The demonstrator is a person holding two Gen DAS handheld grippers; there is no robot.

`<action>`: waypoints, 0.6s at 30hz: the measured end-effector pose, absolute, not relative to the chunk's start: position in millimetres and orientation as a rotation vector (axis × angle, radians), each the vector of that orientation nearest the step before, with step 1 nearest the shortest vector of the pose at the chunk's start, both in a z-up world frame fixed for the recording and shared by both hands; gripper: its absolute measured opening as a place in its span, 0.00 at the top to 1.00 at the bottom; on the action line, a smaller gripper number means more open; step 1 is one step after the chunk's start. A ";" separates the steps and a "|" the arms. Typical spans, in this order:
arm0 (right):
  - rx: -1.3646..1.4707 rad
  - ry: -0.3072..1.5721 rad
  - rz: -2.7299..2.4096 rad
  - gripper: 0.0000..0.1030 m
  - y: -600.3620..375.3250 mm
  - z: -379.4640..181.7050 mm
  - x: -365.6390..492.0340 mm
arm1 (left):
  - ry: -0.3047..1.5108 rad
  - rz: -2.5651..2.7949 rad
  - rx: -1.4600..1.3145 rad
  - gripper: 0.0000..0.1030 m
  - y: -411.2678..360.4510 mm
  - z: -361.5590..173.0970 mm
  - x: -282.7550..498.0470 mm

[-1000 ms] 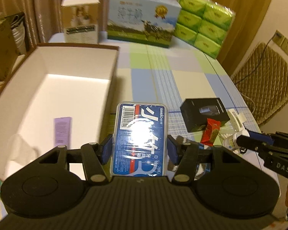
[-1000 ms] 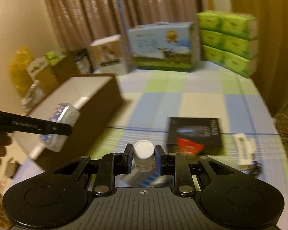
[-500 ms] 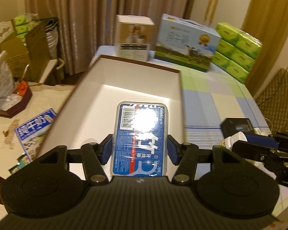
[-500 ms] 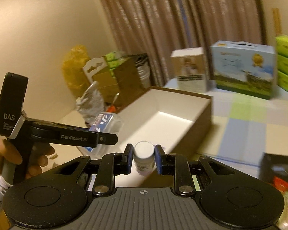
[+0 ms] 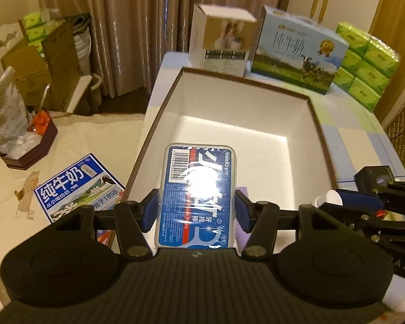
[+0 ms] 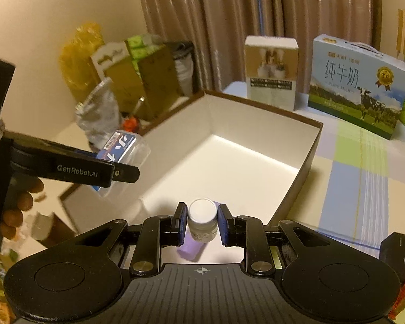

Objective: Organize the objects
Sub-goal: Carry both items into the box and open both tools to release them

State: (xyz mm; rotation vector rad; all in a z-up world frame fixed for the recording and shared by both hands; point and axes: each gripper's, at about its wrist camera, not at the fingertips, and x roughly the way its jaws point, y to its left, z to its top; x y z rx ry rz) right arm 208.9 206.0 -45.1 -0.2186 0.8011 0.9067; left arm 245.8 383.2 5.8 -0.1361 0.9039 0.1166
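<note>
Floss case (image 5: 197, 194) in left gripper (image 5: 197, 210), bottle (image 6: 202, 220) (white-capped) in right gripper (image 6: 201, 225)

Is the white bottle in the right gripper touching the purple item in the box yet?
Cannot tell. In the right wrist view the white bottle overlaps the purple item, hiding any gap.

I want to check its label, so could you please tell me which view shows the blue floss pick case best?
The left wrist view: the blue floss pick case fills the centre, label and barcode facing the camera, clamped in the left hand-held gripper. The right wrist view shows it small, tilted, partly hidden behind that gripper's finger.
</note>
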 end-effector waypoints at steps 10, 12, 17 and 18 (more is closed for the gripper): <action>-0.263 0.862 0.847 0.80 226.7 -68.8 237.8 | 0.993 0.039 -0.126 0.49 388.9 -29.1 300.9; -0.273 0.872 0.837 0.80 229.9 -73.2 243.4 | 1.013 0.030 -0.122 0.49 388.4 -36.0 309.5; -0.293 0.893 0.822 0.80 235.5 -81.1 254.2 | 1.058 0.008 -0.112 0.49 388.0 -50.1 323.6; -0.299 0.895 0.820 0.80 236.1 -82.1 256.0 | 1.070 0.004 -0.109 0.49 387.7 -53.4 326.4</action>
